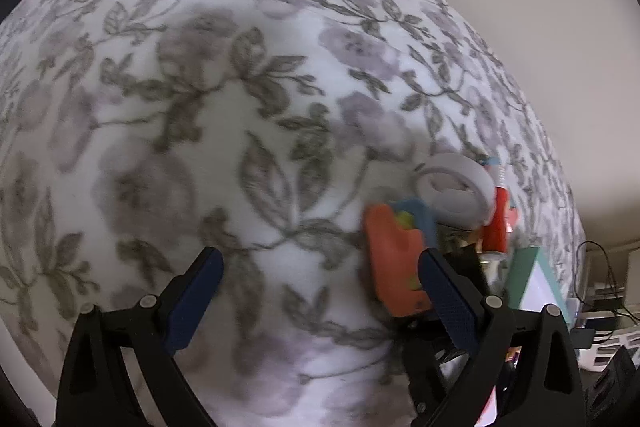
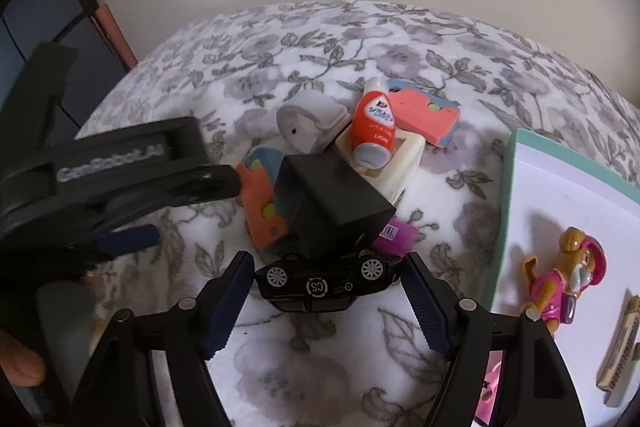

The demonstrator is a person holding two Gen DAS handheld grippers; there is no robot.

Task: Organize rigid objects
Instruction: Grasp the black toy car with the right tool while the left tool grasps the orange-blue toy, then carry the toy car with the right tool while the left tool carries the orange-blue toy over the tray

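The right tool (image 2: 326, 301) hangs steeply over the bed, its 2 blue-padded fingers spread on either side of a small black toy car (image 2: 326, 279) that lies upside down, wheels up, on the floral bedspread (image 2: 312, 359). The pads flank the car's 2 ends but do not press on it; a gap shows at the right end, and the left pad is just beside the car's nose. The left tool (image 1: 320, 275) is also spread, with nothing but bedspread between its pads, and in the right wrist view it reaches in from the left, near an orange and blue foam puzzle piece (image 2: 262, 211).

Beyond the car sits the pile still to be sorted: a black box (image 2: 332, 203) resting partly over the car's far side, a grey plastic tape dispenser (image 2: 308, 125), a red and white bottle (image 2: 374, 123) lying on a cream block (image 2: 400, 155), a second pink and blue foam piece (image 2: 424, 115), and a purple item (image 2: 396, 235) tucked behind the car. To the right lies a white tray with a teal rim (image 2: 560, 179), already carrying a pink-dressed toy dog figure (image 2: 568, 275).

The step in hand looks like the grasp on the car. Next, the pads need to close squarely on its ends, then lift it clear of the overhanging black box without dragging it, and carry it right to the tray, probably.
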